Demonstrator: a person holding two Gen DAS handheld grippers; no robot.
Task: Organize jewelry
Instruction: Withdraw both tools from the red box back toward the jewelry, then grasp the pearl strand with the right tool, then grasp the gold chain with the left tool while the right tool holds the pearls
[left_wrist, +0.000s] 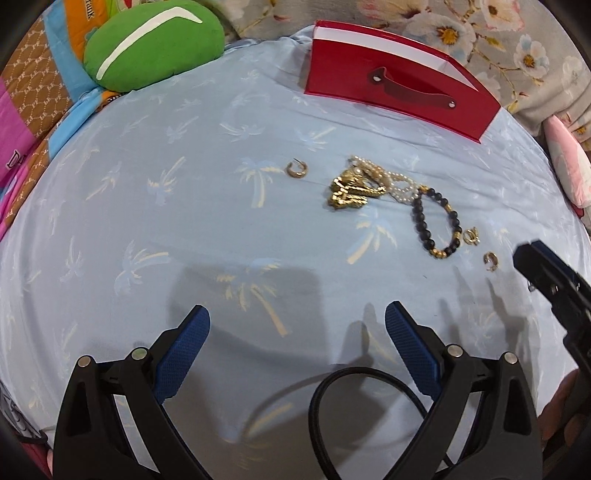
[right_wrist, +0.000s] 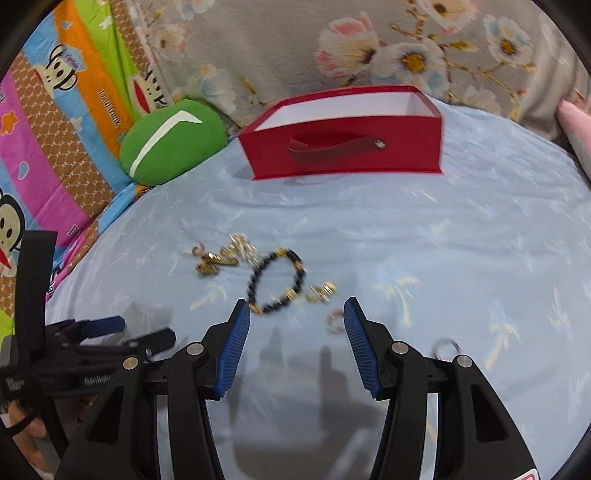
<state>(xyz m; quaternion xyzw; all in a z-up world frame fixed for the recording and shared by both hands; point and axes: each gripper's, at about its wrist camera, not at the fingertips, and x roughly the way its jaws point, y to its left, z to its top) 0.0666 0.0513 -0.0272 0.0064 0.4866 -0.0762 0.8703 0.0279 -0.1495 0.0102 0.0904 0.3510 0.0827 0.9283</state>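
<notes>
Jewelry lies on a light blue sheet (left_wrist: 184, 229). In the left wrist view: a gold hoop earring (left_wrist: 296, 169), a gold chain pile (left_wrist: 351, 192) tangled with a pearl strand (left_wrist: 395, 181), a black bead bracelet (left_wrist: 437, 221), a small gold piece (left_wrist: 472, 236) and a gold earring (left_wrist: 491, 260). A red open box (left_wrist: 399, 88) stands behind them. My left gripper (left_wrist: 297, 325) is open and empty, short of the jewelry. My right gripper (right_wrist: 297, 314) is open and empty, just before the bracelet (right_wrist: 277, 280); an earring (right_wrist: 334, 319) lies by its right finger. The box (right_wrist: 343, 147) is beyond.
A green cushion (left_wrist: 151, 48) lies at the far left, beside a colourful cartoon blanket (right_wrist: 55, 129). A floral fabric (right_wrist: 369, 44) rises behind the box. A pink pillow (left_wrist: 565, 166) is at the right. A black cable (left_wrist: 354, 406) loops under the left gripper.
</notes>
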